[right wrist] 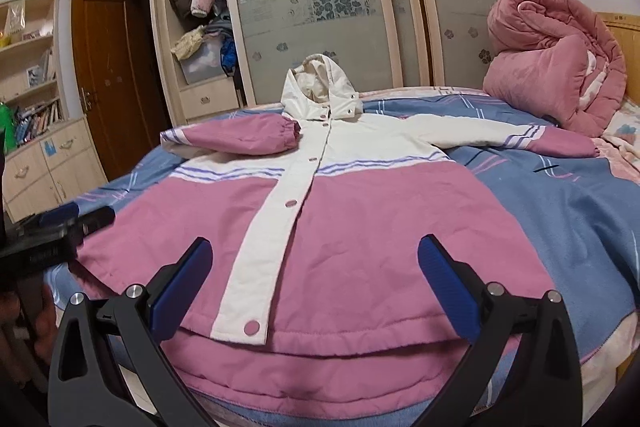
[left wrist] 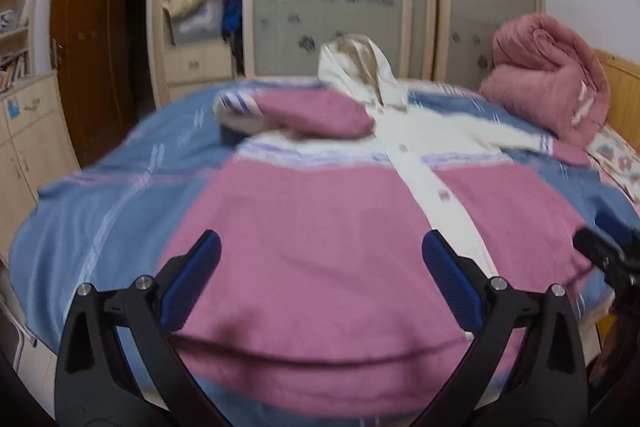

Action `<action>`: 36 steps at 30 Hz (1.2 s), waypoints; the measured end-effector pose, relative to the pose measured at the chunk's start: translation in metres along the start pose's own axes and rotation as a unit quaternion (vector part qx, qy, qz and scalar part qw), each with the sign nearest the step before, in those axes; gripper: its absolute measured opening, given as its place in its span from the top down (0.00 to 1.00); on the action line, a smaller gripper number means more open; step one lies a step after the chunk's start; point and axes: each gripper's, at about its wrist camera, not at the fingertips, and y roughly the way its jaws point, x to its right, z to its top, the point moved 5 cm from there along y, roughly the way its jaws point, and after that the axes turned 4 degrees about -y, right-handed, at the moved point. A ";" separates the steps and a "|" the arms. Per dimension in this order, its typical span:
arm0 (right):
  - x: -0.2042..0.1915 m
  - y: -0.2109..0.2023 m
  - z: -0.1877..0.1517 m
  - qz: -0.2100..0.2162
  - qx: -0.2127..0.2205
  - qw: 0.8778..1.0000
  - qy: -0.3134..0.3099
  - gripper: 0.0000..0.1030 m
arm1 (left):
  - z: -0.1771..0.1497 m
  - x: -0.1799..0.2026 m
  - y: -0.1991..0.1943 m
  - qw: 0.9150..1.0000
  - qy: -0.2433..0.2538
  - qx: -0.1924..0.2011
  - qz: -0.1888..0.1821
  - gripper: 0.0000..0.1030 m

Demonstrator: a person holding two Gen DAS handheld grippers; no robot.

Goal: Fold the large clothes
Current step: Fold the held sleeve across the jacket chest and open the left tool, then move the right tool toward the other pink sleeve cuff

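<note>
A pink and white coat (right wrist: 320, 211) lies face up on the blue bedspread (right wrist: 560, 211), its left sleeve (right wrist: 240, 139) folded across the chest. Both the left gripper (left wrist: 320, 275) and right gripper (right wrist: 316, 279) hang above the hem, jaws wide, holding nothing

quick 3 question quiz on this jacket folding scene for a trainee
1. True or false: the jacket lies front up on the bed.
2. Which sleeve is already folded across the chest: picture-left or picture-right?
A. left
B. right
3. Fill in: both the left gripper and the right gripper are ___, holding nothing.

Key: 1 true; 2 A; 3 open
</note>
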 end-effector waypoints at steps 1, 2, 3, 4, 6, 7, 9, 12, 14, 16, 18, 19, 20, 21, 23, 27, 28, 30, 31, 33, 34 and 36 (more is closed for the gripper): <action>-0.001 -0.002 -0.001 -0.003 -0.002 1.000 -0.003 0.01 | -0.003 0.001 0.000 1.000 0.001 -0.003 -0.006 0.02; -0.002 -0.003 -0.001 -0.004 -0.002 1.000 -0.004 0.01 | -0.005 0.002 -0.002 1.000 0.003 -0.004 -0.009 0.02; -0.003 -0.005 -0.002 -0.005 -0.002 1.000 -0.005 0.01 | -0.007 0.003 -0.003 1.000 0.006 -0.006 -0.010 0.02; -0.004 -0.008 -0.002 -0.009 -0.001 1.000 -0.009 0.01 | -0.007 0.004 -0.004 1.000 0.005 -0.004 -0.014 0.02; -0.003 -0.011 -0.003 -0.018 -0.002 1.000 -0.014 0.01 | -0.007 0.005 -0.007 1.000 -0.004 -0.003 -0.029 0.02; -0.003 -0.013 -0.004 -0.019 -0.004 1.000 -0.012 0.01 | -0.007 0.006 -0.008 0.999 -0.006 -0.004 -0.034 0.02; -0.001 -0.017 -0.006 -0.024 -0.002 1.000 -0.012 0.01 | -0.005 0.007 -0.010 0.999 -0.003 -0.003 -0.032 0.02; 0.002 -0.020 -0.008 -0.034 0.000 0.999 -0.013 0.01 | -0.003 0.011 -0.012 1.000 0.007 0.010 -0.027 0.02; 0.005 -0.017 -0.010 -0.038 -0.005 0.999 -0.012 0.01 | -0.002 0.012 -0.012 1.000 0.009 0.011 -0.023 0.02; 0.007 -0.017 -0.011 -0.042 -0.004 0.999 -0.012 0.01 | -0.001 0.011 -0.011 1.000 0.005 0.010 -0.022 0.02; 0.009 -0.018 -0.011 -0.045 -0.002 0.999 -0.012 0.01 | -0.001 0.009 -0.011 1.000 -0.001 0.008 -0.023 0.02; 0.010 -0.018 -0.010 -0.046 -0.001 0.999 -0.010 0.01 | -0.001 0.009 -0.011 1.000 -0.002 0.008 -0.024 0.02; 0.010 -0.018 -0.010 -0.046 0.000 0.999 -0.009 0.01 | -0.001 0.009 -0.011 1.000 -0.002 0.009 -0.023 0.02; 0.010 -0.019 -0.010 -0.045 0.000 0.999 -0.008 0.01 | -0.001 0.009 -0.011 1.000 0.000 0.011 -0.021 0.02; 0.010 -0.020 -0.009 -0.045 0.003 0.999 -0.008 0.01 | -0.002 0.010 -0.012 1.000 0.004 0.012 -0.019 0.02; 0.009 -0.020 -0.008 -0.044 0.003 0.999 -0.009 0.01 | -0.003 0.013 -0.012 1.000 0.011 0.012 -0.019 0.02; 0.009 -0.020 -0.008 -0.045 0.003 0.999 -0.009 0.01 | -0.003 0.013 -0.013 1.000 0.011 0.012 -0.019 0.02; 0.009 -0.020 -0.008 -0.045 0.004 0.999 -0.008 0.01 | -0.002 0.012 -0.013 1.000 0.008 0.012 -0.023 0.02; 0.009 -0.020 -0.008 -0.045 0.004 0.999 -0.007 0.01 | -0.002 0.012 -0.013 1.000 0.008 0.012 -0.025 0.02; 0.010 -0.021 -0.009 -0.046 0.006 0.999 -0.005 0.01 | -0.001 0.014 -0.014 0.999 0.012 0.013 -0.028 0.02; 0.010 -0.022 -0.009 -0.046 0.007 0.999 -0.004 0.01 | -0.001 0.015 -0.015 0.999 0.017 0.016 -0.029 0.02; 0.011 -0.023 -0.007 -0.047 0.010 0.999 0.000 0.01 | -0.001 0.017 -0.015 0.999 0.027 0.021 -0.024 0.02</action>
